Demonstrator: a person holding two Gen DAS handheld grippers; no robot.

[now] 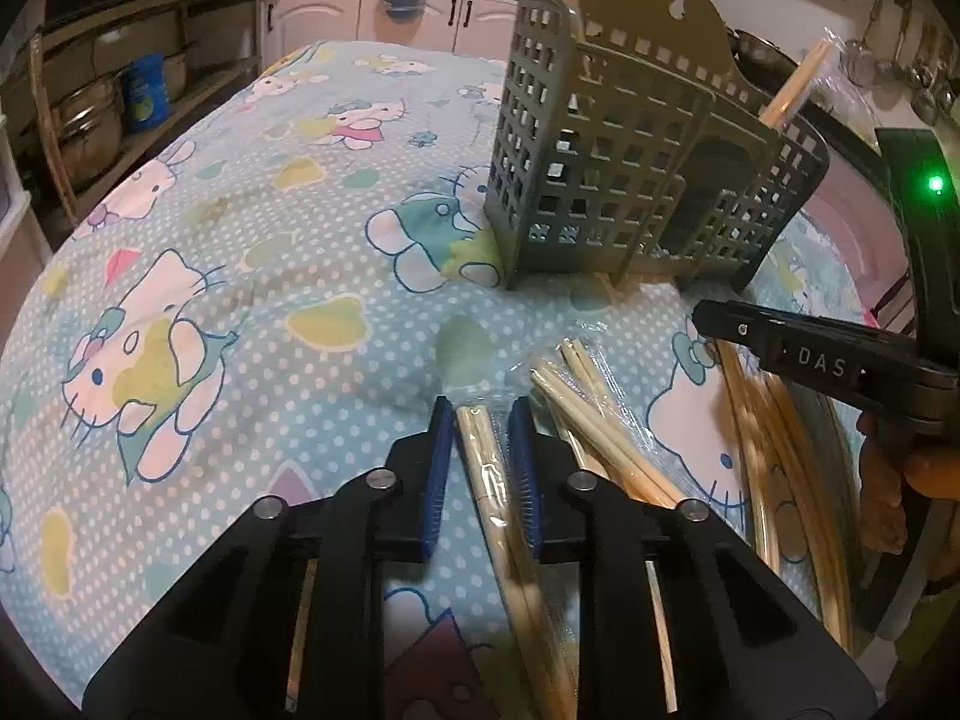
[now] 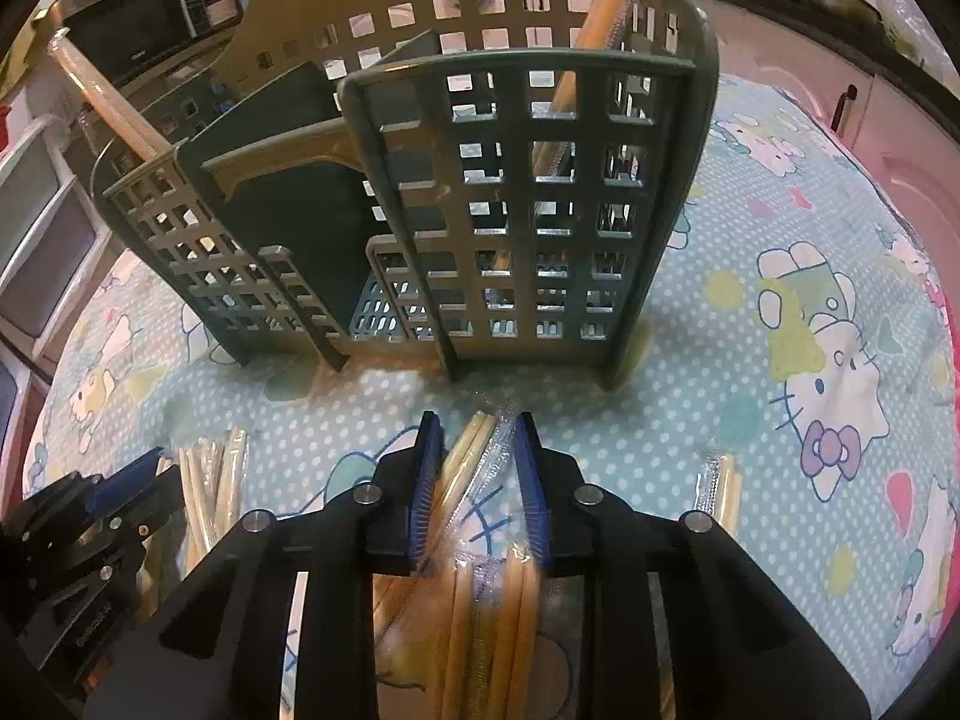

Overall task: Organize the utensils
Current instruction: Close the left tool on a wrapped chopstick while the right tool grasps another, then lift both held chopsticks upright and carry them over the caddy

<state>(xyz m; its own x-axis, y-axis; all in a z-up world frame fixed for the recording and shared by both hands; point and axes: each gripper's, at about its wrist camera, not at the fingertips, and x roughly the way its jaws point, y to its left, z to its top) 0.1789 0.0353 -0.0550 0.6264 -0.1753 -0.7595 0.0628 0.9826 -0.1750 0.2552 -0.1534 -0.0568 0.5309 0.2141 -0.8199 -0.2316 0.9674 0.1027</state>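
Two wrapped chopstick pairs [image 2: 576, 90] are already stood in the gray rack [image 2: 528, 210], while several more are left near the bench's [image 1: 240, 300] near edge, one straddled by each half-open tongs, left tongs [image 1: 480, 456] and right tongs [image 2: 477, 480].

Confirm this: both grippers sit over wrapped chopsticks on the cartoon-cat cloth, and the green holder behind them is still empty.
Not empty. The right wrist view shows wrapped chopsticks already standing in the green holder. The rest holds: left gripper and right gripper straddle wrapped pairs on the cloth.

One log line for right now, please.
left hand-held gripper: open around wrapped chopsticks | right hand-held gripper: open around chopstick pack | holder: upright
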